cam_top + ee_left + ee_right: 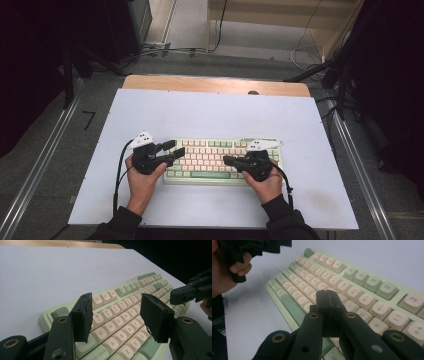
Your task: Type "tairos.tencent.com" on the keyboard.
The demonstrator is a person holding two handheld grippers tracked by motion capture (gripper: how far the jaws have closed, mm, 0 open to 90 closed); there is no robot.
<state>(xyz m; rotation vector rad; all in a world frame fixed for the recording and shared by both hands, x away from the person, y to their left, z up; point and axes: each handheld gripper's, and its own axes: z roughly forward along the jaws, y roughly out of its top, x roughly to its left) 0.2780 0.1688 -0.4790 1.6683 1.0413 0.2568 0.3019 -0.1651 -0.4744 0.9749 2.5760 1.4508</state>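
A pale green keyboard (220,159) with cream and green keys lies on the white table sheet, near the front. My left gripper (170,150) hovers over the keyboard's left end, its jaws wide open with nothing between them; the left gripper view shows the number and letter rows of the keyboard (120,315) under its jaws. My right gripper (227,161) points left over the keyboard's right half with its jaws pressed together, empty. In the right gripper view the shut tips (327,298) sit just above the cream keys (352,305); whether they touch a key I cannot tell.
The white sheet (210,115) covers a wooden table (215,84) whose far edge shows bare. Metal rails (45,160) run along both sides on the floor. Cables (165,50) and dark stands lie beyond the table. The person's left hand (227,272) appears in the right gripper view.
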